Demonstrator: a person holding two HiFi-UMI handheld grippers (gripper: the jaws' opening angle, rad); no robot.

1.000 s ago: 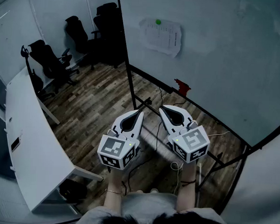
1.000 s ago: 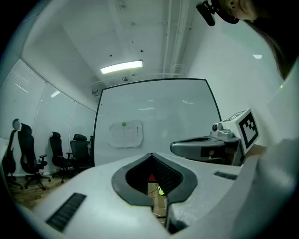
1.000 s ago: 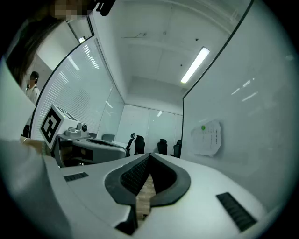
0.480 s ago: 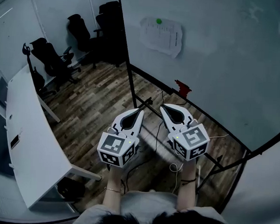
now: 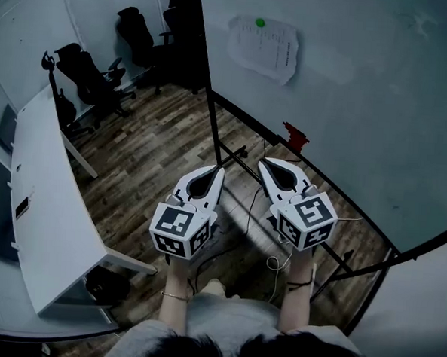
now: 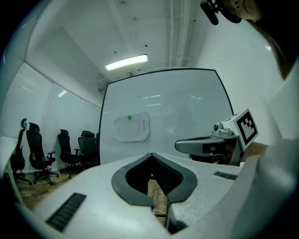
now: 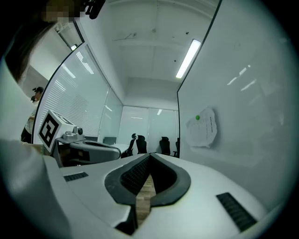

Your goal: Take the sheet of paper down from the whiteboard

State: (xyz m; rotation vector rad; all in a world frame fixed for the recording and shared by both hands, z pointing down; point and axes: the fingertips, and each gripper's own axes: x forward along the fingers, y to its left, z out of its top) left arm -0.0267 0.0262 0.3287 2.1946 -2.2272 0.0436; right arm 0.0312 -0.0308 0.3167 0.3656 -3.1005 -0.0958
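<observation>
Head view is showing the left gripper and right gripper hanging low side by side, well short of the sheet of paper pinned high on the whiteboard by a green magnet. Left gripper view is showing jaws fully closed on nothing. Right gripper view is showing the same, and I reckon tugging the sheet with the magnet on risks tearing it.

Floored in dark wood planks. Furnished with a long white desk at left and black office chairs near the pale far wall. Lit overhead by a ceiling strip light.
</observation>
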